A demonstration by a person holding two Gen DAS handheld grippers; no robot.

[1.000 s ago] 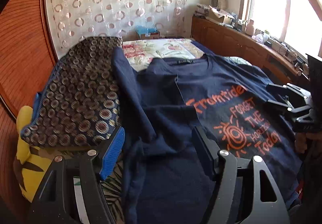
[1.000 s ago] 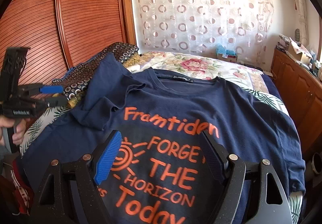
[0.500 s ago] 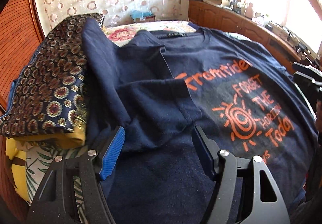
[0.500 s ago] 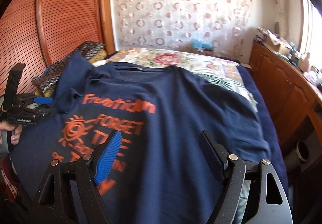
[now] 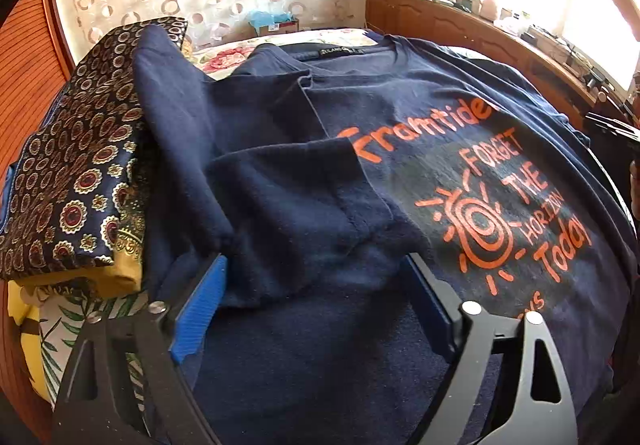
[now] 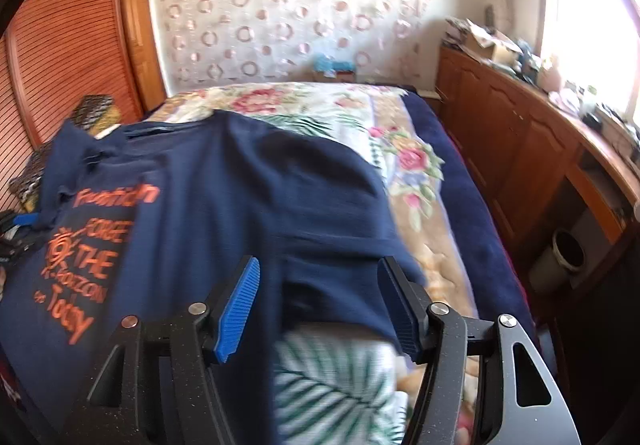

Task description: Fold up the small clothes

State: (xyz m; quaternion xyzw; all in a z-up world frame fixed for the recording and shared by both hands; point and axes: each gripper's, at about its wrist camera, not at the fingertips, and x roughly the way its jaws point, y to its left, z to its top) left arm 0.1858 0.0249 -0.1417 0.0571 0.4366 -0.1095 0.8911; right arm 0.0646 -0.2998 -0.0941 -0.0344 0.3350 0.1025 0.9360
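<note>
A navy T-shirt [image 5: 420, 93] with orange print lies face up on the bed. Its left sleeve [image 5: 288, 197] is folded in over the chest. My left gripper [image 5: 316, 301] is open and empty, low over the shirt just below that sleeve. In the right wrist view the same shirt [image 6: 224, 197] shows, and my right gripper [image 6: 320, 297] is open and empty over its right sleeve [image 6: 340, 245] at the shirt's right edge. The left gripper [image 6: 20, 229] shows at that view's left edge.
A folded patterned cloth [image 5: 80, 165] over yellow fabric lies left of the shirt. The floral bedspread [image 6: 404, 165] lies to its right. A wooden cabinet [image 6: 520, 149] with clutter runs along the right wall, with a bin [image 6: 564, 257] below. A louvred wardrobe [image 6: 68, 57] stands at left.
My left gripper moved forward and lower over the folded left sleeve. My right gripper swung right, from above the print to the shirt's right sleeve edge. Both stayed open.
</note>
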